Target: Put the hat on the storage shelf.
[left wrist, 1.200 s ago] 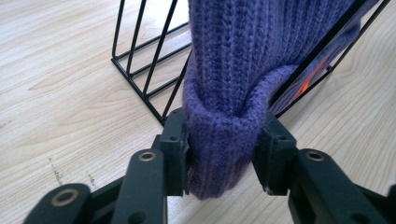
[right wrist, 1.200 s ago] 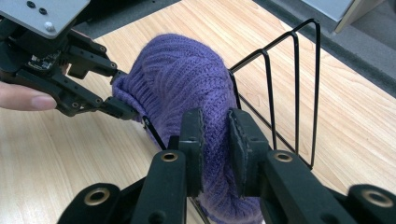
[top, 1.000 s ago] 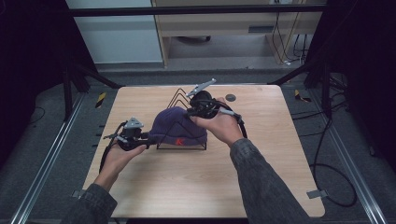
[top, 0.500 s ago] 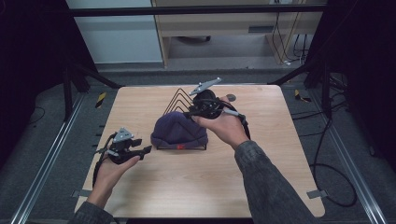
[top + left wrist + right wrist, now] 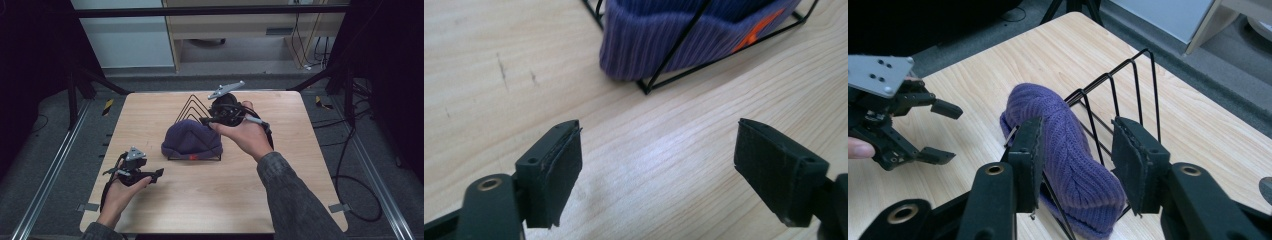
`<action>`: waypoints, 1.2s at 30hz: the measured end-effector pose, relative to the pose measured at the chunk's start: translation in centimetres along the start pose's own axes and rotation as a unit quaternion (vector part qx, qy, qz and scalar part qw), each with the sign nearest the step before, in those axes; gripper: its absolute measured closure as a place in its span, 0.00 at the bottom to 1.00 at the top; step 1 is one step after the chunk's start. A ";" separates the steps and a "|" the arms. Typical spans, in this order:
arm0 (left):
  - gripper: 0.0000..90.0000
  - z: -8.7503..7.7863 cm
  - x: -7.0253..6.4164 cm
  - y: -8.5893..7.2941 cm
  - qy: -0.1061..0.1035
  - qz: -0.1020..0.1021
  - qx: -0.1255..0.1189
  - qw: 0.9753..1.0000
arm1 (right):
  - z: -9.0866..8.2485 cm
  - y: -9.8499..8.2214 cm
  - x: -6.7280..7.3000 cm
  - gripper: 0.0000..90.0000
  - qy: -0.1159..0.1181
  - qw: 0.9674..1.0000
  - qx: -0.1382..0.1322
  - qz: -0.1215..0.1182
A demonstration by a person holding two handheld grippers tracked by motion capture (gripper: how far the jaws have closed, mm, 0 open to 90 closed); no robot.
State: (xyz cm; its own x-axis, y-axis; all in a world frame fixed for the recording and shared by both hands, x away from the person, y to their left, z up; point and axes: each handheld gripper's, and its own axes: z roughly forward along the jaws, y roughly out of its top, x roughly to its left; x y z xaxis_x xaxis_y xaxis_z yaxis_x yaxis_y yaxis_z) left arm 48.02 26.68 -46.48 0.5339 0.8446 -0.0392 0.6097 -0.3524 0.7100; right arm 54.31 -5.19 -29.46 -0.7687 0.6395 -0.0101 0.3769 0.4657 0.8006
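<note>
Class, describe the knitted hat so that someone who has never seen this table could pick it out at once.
Start at the wooden table and find the black wire rack near its middle. The hat is draped over the near end of that rack. It is the one soft thing there: purple ribbed knit with a small orange tag, unlike the hard black grippers to either side.

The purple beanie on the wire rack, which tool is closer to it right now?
Right. The right tool sits just above the purple beanie, jaws open beside its top, on the wire rack. The left tool is open, off over bare table.
</note>
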 end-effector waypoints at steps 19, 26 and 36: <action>0.09 1.7 1.5 -1.3 0.024 -0.001 0.066 0.998 | -3.2 -1.7 -3.2 0.20 -0.056 0.996 -0.047 0.042; 0.08 2.1 1.5 -1.7 0.031 -0.006 0.083 0.996 | -4.8 -4.9 -4.6 0.13 -0.080 0.994 -0.044 0.067; 0.04 2.3 1.7 -1.9 0.035 0.003 0.076 0.996 | -6.5 -9.9 -6.1 0.11 -0.098 0.991 -0.031 0.087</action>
State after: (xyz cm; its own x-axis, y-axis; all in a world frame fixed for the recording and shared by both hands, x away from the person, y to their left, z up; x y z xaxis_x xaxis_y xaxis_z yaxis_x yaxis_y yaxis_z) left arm 49.09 27.86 -49.50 0.4987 0.8666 0.0168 0.6919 -0.4097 0.5944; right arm 51.92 -17.67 -33.40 -0.5774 0.8162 0.0192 0.4577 0.3041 0.8355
